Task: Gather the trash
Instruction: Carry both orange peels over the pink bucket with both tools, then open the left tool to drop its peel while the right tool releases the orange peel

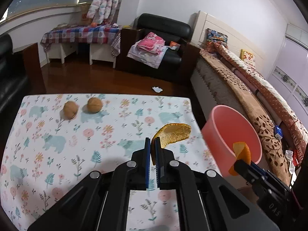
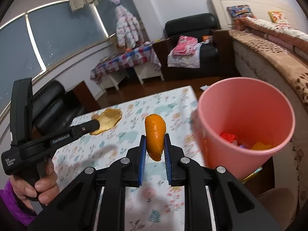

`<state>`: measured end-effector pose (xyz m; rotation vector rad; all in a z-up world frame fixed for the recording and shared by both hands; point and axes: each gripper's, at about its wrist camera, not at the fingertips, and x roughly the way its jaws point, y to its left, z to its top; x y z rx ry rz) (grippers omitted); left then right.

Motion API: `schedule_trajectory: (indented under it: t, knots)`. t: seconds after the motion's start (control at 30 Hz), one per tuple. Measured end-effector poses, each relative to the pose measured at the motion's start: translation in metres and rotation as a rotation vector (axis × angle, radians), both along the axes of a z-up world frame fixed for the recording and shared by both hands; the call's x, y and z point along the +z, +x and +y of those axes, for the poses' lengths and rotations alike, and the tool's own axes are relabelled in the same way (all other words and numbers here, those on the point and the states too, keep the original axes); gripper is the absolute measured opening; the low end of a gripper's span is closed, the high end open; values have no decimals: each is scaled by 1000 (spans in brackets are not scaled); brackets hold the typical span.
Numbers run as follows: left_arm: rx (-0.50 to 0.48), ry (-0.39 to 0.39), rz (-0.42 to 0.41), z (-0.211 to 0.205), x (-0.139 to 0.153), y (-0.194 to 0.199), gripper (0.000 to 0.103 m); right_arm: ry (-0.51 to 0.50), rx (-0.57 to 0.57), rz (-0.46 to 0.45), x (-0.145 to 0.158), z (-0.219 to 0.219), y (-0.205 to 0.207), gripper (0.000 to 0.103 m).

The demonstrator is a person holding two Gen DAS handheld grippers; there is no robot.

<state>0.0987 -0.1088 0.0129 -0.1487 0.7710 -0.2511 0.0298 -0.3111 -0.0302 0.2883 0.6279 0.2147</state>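
A broad, curled piece of orange peel with its pale inner side showing [image 1: 174,134] is held pinched between the closed blue-padded jaws of the left gripper [image 1: 152,150], most of it fanning out ahead of and to the right of the fingertips, clear of the floral-printed tablecloth [image 1: 57,134] below. A thicker, bright orange wedge of peel [image 2: 155,136] is clamped upright in the right gripper [image 2: 154,148], its ends standing out above and below the pads. The round pink plastic bin [image 2: 244,104] is seen just ahead and to the right of the right gripper, beside the table edge, with red and yellow scraps already lying at its bottom. Two brown walnuts [image 1: 82,106] are left on the cloth, well ahead and to the left of the left gripper.

The carrying step appears to be in hand: both pieces are lifted and the bin is not yet reached. The next move probably calls for each gripper to be brought over the bin's open mouth before the jaws are parted, the left one having farther to go. Afterwards, the walnuts may need collecting, if they count as trash.
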Motion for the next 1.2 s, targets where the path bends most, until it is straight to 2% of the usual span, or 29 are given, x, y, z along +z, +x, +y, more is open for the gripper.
schedule_trajectory:
  t: [0.43,0.73,0.93,1.2]
  knots:
    - [-110,20,-39,-61,17,9,4,64,-190,-42,10,-80,-3,18]
    - [-209,46,-49,-116,18,18,4,91,-269,-44,5,-124,3,18]
    - [-262,63,-33,-152,12,28,4,121,-300,-19,-6,-148,11,18]
    - [-302,76,26,-188,-11,44,4,120,-318,10,-19,-160,22,18]
